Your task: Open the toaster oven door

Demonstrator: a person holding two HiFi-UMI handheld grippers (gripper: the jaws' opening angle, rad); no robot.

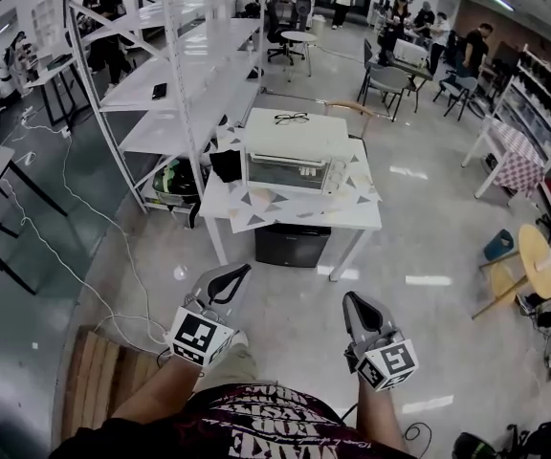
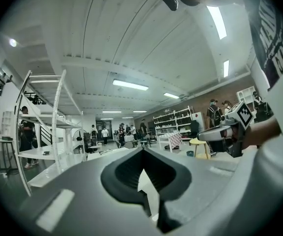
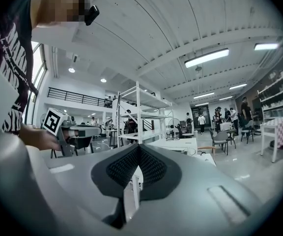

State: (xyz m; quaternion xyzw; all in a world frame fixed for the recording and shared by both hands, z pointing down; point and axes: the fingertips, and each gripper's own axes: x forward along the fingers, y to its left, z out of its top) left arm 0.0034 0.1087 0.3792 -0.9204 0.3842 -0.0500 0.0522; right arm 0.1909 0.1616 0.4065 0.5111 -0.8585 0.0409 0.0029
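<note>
Head view shows one toaster oven (image 1: 290, 151), one white table (image 1: 304, 222) carrying it, and two grippers. The oven stands toward the table's far edge, roughly midway between the left and right edges, with its front facing the near edge. Its glass door (image 1: 283, 172) is up and closed against the body. One pair of glasses (image 1: 292, 118) lies on the oven's top. Under the table sits one black box (image 1: 293, 245). One white shelving unit (image 1: 191, 75) stands just beside the table's left edge.

Both grippers are low, close to the person's waist and well apart from the table, each forearm reaching forward from the body. The left gripper (image 1: 235, 277) tilts its jaws up and to the right, toward the table. The right gripper (image 1: 355, 304) leans its jaws up and slightly left. Neither touches anything.

In the left gripper view the left gripper (image 2: 142, 151) has its jaws drawn together at the tips, with only a thin slit lower down and nothing between them. The right gripper (image 3: 138, 149) reads the same in the right gripper view: tips meeting and nothing held.
</note>
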